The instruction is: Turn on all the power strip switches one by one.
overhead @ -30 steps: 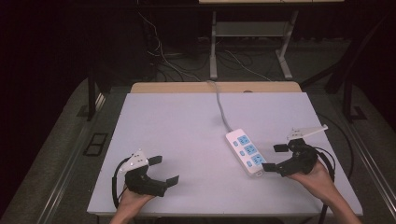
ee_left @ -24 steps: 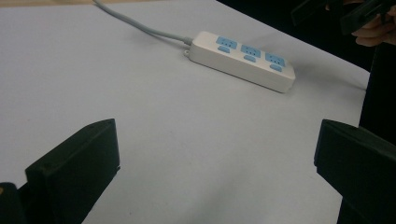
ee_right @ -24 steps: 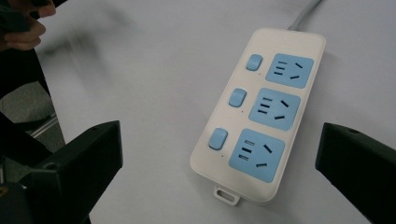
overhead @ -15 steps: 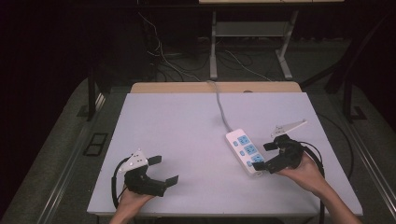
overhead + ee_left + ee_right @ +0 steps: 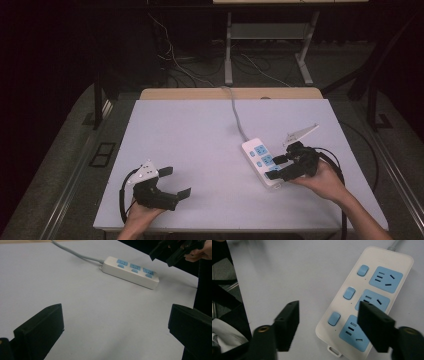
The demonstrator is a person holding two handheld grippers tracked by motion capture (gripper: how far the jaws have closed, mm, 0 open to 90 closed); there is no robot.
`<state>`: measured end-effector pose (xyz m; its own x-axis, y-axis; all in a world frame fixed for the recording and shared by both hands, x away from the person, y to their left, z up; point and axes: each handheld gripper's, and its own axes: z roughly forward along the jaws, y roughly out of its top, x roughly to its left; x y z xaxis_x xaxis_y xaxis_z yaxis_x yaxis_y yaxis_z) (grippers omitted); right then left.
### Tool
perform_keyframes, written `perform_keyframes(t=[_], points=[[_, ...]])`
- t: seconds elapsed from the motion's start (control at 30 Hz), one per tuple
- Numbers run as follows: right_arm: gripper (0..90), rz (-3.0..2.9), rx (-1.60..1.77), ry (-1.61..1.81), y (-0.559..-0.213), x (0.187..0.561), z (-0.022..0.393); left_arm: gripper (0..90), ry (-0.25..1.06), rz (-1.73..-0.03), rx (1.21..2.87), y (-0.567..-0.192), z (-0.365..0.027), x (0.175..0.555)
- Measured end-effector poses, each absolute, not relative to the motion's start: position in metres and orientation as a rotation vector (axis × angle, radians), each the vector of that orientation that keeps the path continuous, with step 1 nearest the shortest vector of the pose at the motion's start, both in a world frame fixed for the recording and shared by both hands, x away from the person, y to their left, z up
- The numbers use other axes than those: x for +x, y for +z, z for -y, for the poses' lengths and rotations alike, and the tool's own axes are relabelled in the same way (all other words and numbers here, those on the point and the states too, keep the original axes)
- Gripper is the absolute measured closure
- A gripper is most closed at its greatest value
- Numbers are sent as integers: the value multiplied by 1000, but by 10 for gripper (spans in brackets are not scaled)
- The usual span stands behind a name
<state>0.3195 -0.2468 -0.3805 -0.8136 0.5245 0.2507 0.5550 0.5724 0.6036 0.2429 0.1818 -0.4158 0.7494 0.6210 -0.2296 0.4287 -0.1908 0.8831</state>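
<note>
Nearest the person, at the front left of the pale grey rectangular surface, the left hand holds the left gripper low over the top. Its 2 black fingers are spread wide apart with bare surface between them, and they grip nothing. A black cable loops from this gripper beside the hand.

At the front right, the right hand holds the right gripper over the near end of the white rectangular plastic power strip. Its 2 black fingers are also wide open and hold nothing. In the right gripper view, one finger hangs over bare surface just beside the strip's long edge, and the other overlaps the blue sockets; whether either touches the strip cannot be told. A grey three-cornered plate stands up from this gripper.

The power strip lies flat on the right half of the surface, set diagonally, well apart from the left gripper. It carries 3 blue socket panels in a row, each paired with a small blue rounded switch.

From the strip's far end a grey cord runs across the surface and over its far edge, where a tan wooden strip borders the top. Beyond lie a dark floor with loose cables and the grey metal legs of a stand.
</note>
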Motion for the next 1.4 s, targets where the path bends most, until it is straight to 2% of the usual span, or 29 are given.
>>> perform_keyframes(t=[0.07,0.1,0.13,0.27,0.53,1.4], points=[[425,2763,-929,-1068,-381,321,246,0,215,-816,1825,-416,-182,243],[425,2763,-929,-1068,-381,321,246,0,215,-815,1825,-416,-182,243],[527,2758,-913,-1054,-381,323,246,0,214,-816,1824,-416,-182,243],[689,2759,-864,-1033,-384,327,246,0,216,-817,1828,-416,-182,243],[880,2766,-807,-1010,-389,332,243,0,219,-815,1833,-416,-181,243],[897,2758,-790,-941,-409,341,236,0,210,-809,1848,-417,-181,243]])
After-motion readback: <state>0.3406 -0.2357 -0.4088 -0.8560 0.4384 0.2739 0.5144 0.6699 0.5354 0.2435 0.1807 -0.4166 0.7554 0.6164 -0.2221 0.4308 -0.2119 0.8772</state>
